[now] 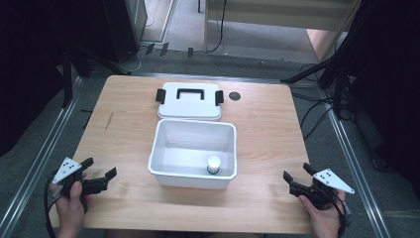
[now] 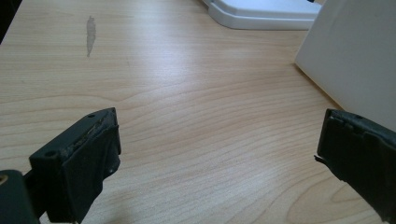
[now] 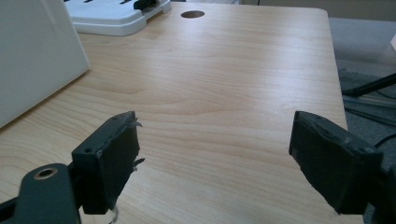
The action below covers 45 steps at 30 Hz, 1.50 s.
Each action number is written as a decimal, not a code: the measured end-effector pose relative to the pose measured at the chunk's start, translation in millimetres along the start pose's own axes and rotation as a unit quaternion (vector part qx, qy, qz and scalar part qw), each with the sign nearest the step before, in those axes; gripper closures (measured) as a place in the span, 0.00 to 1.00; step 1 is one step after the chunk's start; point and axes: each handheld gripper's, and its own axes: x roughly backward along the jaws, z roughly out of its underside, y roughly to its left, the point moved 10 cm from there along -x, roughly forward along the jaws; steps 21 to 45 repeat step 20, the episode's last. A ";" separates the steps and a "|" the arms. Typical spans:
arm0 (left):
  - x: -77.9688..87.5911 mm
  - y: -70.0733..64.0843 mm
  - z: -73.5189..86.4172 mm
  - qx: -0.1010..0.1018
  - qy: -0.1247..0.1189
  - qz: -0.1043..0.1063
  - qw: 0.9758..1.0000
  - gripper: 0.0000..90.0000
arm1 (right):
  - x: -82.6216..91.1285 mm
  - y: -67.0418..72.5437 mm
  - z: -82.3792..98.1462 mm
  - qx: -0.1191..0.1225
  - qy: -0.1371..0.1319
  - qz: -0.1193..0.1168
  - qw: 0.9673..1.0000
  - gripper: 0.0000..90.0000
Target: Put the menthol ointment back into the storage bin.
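Note:
A white open box (image 1: pixel 190 179) stands mid-table, and a small bottle with a white cap (image 1: pixel 214 164) is upright inside it near the front right corner. Behind the box lies its white lid (image 1: pixel 190 100) with a black handle and black clasps. My left gripper (image 1: pixel 101 166) rests open at the table's front left, apart from the box. In the left gripper view, my left gripper (image 2: pixel 219 126) has bare wood between its jaws and the box wall (image 2: pixel 355 56) at the right. My right gripper (image 1: pixel 297 171) is open at the front right, and in its own view (image 3: pixel 215 130) nothing is between the jaws.
The wooden table (image 1: pixel 262 129) has a round cable hole (image 1: pixel 235 96) at the back right, also seen from the right gripper (image 3: pixel 192 14). A grey smudge (image 2: pixel 90 32) marks the wood at the left. Cables and dark stands lie on the floor around the table.

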 end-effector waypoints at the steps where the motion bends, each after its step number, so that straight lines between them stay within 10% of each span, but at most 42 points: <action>1: 0.1 0.0 0.1 0.000 0.001 0.000 1.000 0.00 | 0.5 -0.4 1.7 -0.006 0.001 -0.005 1.000 0.20; 14: 0.1 0.5 -0.1 0.002 -0.001 0.001 1.000 0.00 | 6.9 -12.8 13.4 -0.040 0.021 0.029 0.999 0.15; 45: 0.3 0.4 -0.3 0.002 -0.003 -0.001 1.000 0.00 | 7.5 -12.2 14.6 -0.049 0.025 0.017 0.998 0.08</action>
